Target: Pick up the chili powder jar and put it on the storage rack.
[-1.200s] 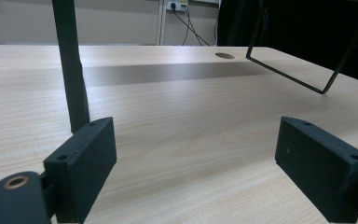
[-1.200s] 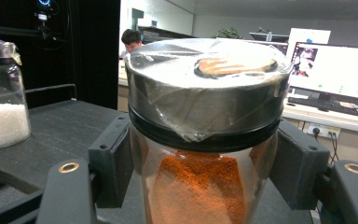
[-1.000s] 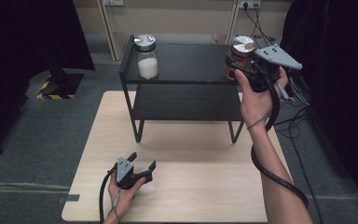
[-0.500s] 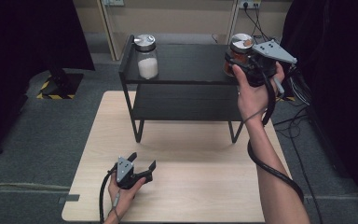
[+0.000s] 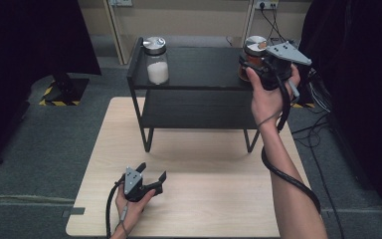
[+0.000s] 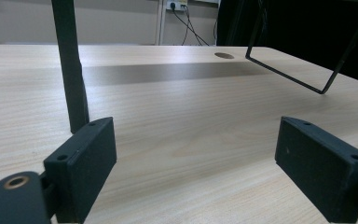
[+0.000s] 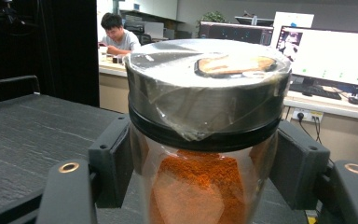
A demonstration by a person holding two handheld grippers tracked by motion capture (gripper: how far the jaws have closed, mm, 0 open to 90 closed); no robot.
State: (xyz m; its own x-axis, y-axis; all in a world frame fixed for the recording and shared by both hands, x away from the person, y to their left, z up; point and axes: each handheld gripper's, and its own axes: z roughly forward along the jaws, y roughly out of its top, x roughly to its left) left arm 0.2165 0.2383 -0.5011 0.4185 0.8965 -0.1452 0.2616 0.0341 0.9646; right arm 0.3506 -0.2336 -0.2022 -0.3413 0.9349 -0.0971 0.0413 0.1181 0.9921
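While the high view is looking down, the left tongs (image 5: 151, 178) are resting in a hand on the pale wooden bench (image 5: 214, 199), jaws spread wide with nothing between them. The right tongs (image 5: 254, 63) are reaching to the top of the black two-tier metal shelf (image 5: 204, 62), their jaws sitting either side of the glass jar of orange powder with a silver lid (image 5: 252, 52) at the shelf's right end. A second glass jar of white powder (image 5: 157, 60) is standing at the left end.

Along the left gripper view, the open tongs (image 6: 196, 154) are lying low over bare wood beside a shelf leg (image 6: 72, 65).

Along the right gripper view, the tongs (image 7: 205, 163) are bracketing the orange jar (image 7: 205, 135) just under its lid, pads against the glass.
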